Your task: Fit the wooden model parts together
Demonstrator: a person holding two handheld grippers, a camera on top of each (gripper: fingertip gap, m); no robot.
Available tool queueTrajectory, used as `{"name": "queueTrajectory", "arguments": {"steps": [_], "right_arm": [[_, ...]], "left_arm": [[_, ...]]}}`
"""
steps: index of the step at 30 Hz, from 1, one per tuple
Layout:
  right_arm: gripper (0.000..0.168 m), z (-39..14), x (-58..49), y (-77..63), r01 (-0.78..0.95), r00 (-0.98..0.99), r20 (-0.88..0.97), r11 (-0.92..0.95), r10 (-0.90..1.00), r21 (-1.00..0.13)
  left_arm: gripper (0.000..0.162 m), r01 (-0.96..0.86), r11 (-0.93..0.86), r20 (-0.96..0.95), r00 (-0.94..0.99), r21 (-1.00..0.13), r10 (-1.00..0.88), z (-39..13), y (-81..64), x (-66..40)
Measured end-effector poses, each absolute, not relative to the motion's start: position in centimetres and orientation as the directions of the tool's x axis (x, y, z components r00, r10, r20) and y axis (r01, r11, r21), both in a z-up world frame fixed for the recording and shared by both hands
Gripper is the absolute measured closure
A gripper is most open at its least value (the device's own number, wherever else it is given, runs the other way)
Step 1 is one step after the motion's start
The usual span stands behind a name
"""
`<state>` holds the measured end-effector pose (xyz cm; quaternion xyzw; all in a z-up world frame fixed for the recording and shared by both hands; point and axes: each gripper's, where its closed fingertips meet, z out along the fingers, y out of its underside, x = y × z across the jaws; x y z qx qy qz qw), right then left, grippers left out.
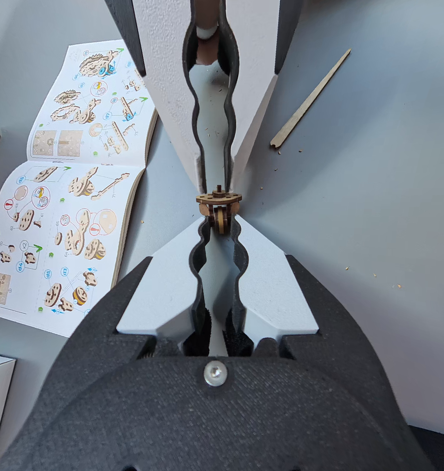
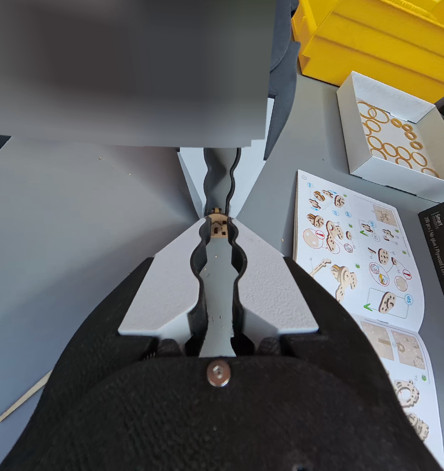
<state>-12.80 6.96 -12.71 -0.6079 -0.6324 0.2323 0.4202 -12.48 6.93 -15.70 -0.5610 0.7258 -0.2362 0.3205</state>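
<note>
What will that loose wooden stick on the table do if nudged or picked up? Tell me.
The wooden stick looks thin and flat, so it would probably slide rather than roll. Its tapered point seems fragile and could snap. Lying flush on the table, it is likely awkward to pinch.

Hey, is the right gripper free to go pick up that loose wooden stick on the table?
Probably not yet: the right gripper is shut on the wooden assembly. The wooden stick itself lies unobstructed.

The instruction booklet [image 2: 356, 267] runs off the right edge; the yellow bins [image 2: 384, 38] are cropped too, and the small wooden assembly [image 2: 219, 228] is perhaps half hidden between pads.
</note>
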Motion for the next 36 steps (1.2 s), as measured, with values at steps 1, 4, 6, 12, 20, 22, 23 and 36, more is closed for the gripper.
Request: {"name": "queueTrajectory", "arguments": {"steps": [1, 4, 6, 12, 20, 22, 23, 36], "right_arm": [[0.157, -12.5, -12.4, 7.1, 0.575, 0.100, 0.261, 0.159, 0.960, -0.802], [0.156, -11.9, -11.7, 7.4, 0.565, 0.126, 0.255, 0.142, 0.959, -0.813], [0.157, -12.5, -12.2, 7.0, 0.559, 0.113, 0.224, 0.125, 0.968, -0.820], [0.155, -12.3, -12.0, 7.4, 0.561, 0.135, 0.224, 0.112, 0.965, -0.820], [0.152, -12.9, -12.0, 7.3, 0.592, 0.126, 0.224, 0.107, 0.967, -0.799], [0.154, -13.1, -12.3, 7.1, 0.579, 0.121, 0.206, 0.100, 0.971, -0.809], [0.149, -14.0, -12.4, 6.9, 0.611, 0.107, 0.193, 0.088, 0.975, -0.787], [0.155, -12.4, -11.7, 7.4, 0.585, 0.154, 0.225, 0.094, 0.962, -0.805]], "left_arm": [[0.148, -0.663, 0.259, -0.201, -0.165, -0.702, -0.966, -15.7, 6.9, -12.5], [0.148, -0.663, 0.258, -0.200, -0.165, -0.702, -0.966, -15.7, 6.9, -12.5], [0.148, -0.663, 0.258, -0.200, -0.164, -0.702, -0.966, -15.7, 7.0, -12.4], [0.148, -0.663, 0.262, -0.204, -0.165, -0.702, -0.965, -15.7, 7.0, -12.5], [0.148, -0.661, 0.267, -0.209, -0.167, -0.701, -0.964, -15.7, 7.0, -12.5], [0.148, -0.662, 0.266, -0.208, -0.167, -0.701, -0.964, -15.7, 6.9, -12.5], [0.148, -0.665, 0.264, -0.206, -0.166, -0.699, -0.964, -15.7, 7.0, -12.5], [0.148, -0.662, 0.255, -0.195, -0.165, -0.705, -0.967, -15.7, 7.0, -12.5]]}}
